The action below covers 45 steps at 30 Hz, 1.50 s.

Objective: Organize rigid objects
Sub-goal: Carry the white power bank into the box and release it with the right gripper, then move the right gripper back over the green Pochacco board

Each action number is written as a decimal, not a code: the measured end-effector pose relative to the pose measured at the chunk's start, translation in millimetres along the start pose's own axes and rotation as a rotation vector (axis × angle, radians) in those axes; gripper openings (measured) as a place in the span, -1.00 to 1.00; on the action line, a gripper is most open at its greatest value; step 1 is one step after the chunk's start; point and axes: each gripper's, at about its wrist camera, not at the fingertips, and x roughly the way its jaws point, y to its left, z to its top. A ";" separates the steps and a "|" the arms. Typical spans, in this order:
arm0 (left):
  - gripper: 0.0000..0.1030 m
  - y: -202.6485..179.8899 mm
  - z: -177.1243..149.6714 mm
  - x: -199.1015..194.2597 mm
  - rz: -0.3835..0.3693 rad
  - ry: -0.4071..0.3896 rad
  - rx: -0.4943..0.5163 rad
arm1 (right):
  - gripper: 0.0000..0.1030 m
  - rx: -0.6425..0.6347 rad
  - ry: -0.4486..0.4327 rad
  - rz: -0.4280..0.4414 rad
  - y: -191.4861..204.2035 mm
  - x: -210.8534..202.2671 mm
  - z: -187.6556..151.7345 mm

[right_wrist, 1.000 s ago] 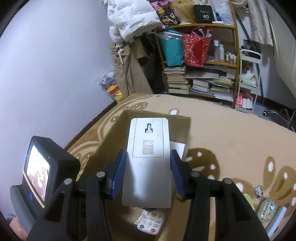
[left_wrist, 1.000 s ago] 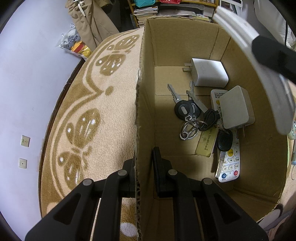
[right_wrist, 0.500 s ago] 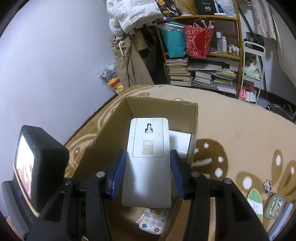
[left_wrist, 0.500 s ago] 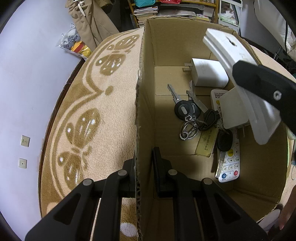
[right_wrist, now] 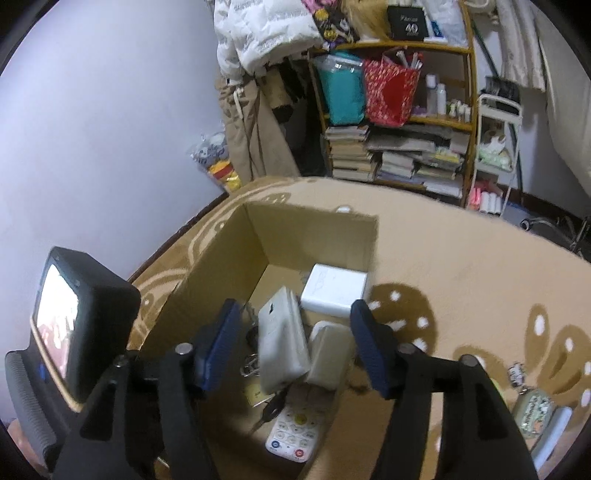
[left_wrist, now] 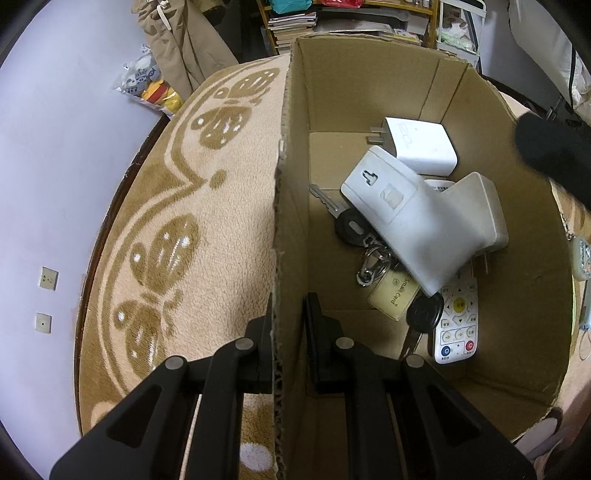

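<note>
White remote (left_wrist: 402,218) dropped from my opening right gripper (right_wrist: 291,347) into box (left_wrist: 369,85); left gripper (left_wrist: 288,321) pinches wall, steadying it.

"Smart Card" on the tan key tag (left_wrist: 394,298); "40" on the black box (right_wrist: 409,23).

Ahead of the left gripper (left_wrist: 288,343), which straddles its near wall, the cardboard box (left_wrist: 291,206) stands on the rug (left_wrist: 207,236). Inside, a long remote (left_wrist: 402,218) lies across keys (left_wrist: 354,225), a card (left_wrist: 393,295) and a button remote (left_wrist: 456,321), leaning against one charger (left_wrist: 480,210); another charger (left_wrist: 421,146) lies beyond. Below the right gripper (right_wrist: 291,347) sits this pile.
</note>
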 end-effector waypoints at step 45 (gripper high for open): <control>-0.77 5.2 -2.5 -2.0 0.005 -0.003 0.010 | 0.57 0.368 0.310 -0.346 -169.4 -0.1 -115.5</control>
